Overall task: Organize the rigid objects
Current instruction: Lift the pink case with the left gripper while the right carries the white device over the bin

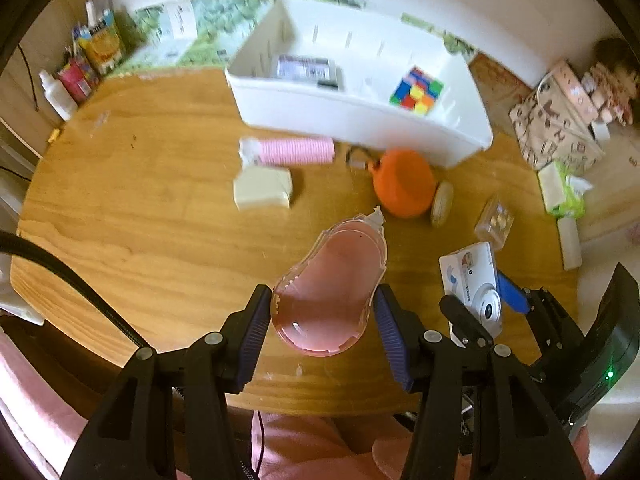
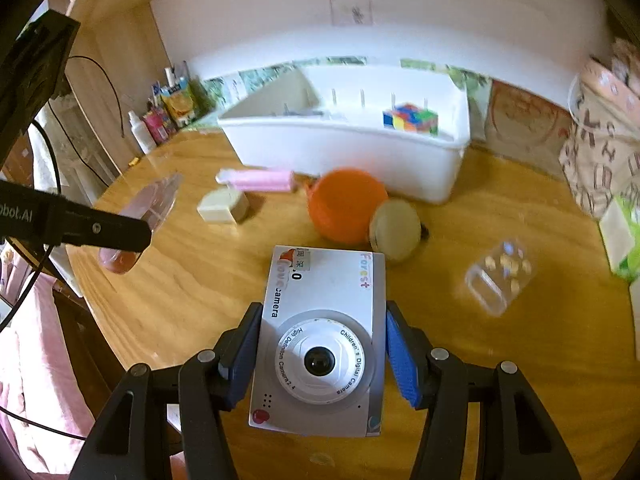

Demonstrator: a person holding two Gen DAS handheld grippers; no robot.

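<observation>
My left gripper (image 1: 322, 312) is shut on a clear pink correction-tape dispenser (image 1: 332, 284) and holds it above the wooden table (image 1: 140, 208). My right gripper (image 2: 322, 354) is shut on a white children's digital camera (image 2: 320, 340), lens up, above the table (image 2: 180, 280); the camera also shows in the left wrist view (image 1: 474, 284). A white bin (image 1: 360, 116) at the back holds a colour cube (image 1: 418, 90) and a flat printed box (image 1: 306, 68). The bin (image 2: 340, 152) and cube (image 2: 410, 118) also show in the right wrist view.
On the table lie a pink ribbed roller (image 1: 296, 150), a cream block (image 1: 262, 188), an orange round case (image 1: 404, 182), a beige disc (image 1: 442, 204) and a clear plastic box (image 1: 494, 220). Bottles and packets (image 1: 80, 68) stand at the back left. Bags (image 1: 560, 120) sit at the right.
</observation>
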